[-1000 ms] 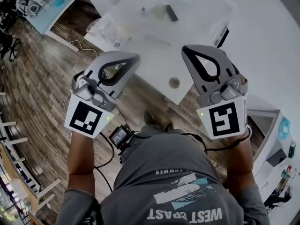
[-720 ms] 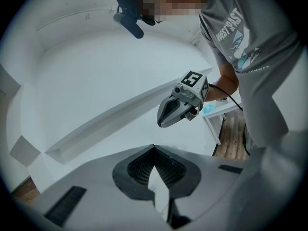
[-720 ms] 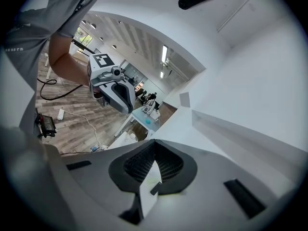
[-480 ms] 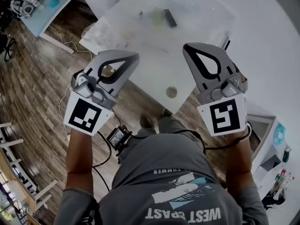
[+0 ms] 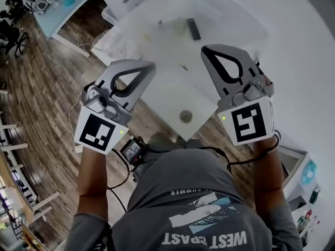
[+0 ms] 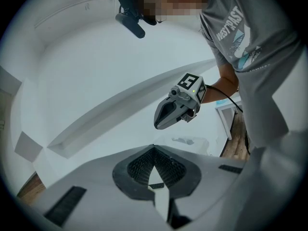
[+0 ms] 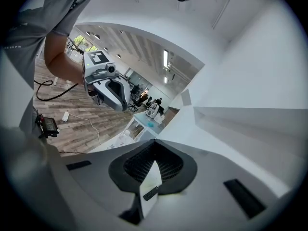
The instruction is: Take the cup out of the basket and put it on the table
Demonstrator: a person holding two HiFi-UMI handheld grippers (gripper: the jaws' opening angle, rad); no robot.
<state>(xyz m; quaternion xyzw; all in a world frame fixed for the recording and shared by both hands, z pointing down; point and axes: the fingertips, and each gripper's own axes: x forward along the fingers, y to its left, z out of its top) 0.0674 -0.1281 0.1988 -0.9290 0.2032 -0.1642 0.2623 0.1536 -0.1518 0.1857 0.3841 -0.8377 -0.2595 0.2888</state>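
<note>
Cup, seemingly the pale greenish shape (image 5: 179, 26), is sitting inside the translucent basket (image 5: 235, 20) at twelve o'clock on the white table (image 5: 162, 88), though it is too blurred to be certain. The left gripper (image 5: 151, 65) at nine o'clock and the right gripper (image 5: 205, 50) at three o'clock are hovering over the table's near corner, each with tongs pressed together, pinching nothing. Judging the risks: reaching in with unspread tongs could be knocking the cup over. A dark flat object (image 5: 193, 29) lying just beside it could be getting pinched instead. The light-looking basket may be sliding when bumped.
</note>
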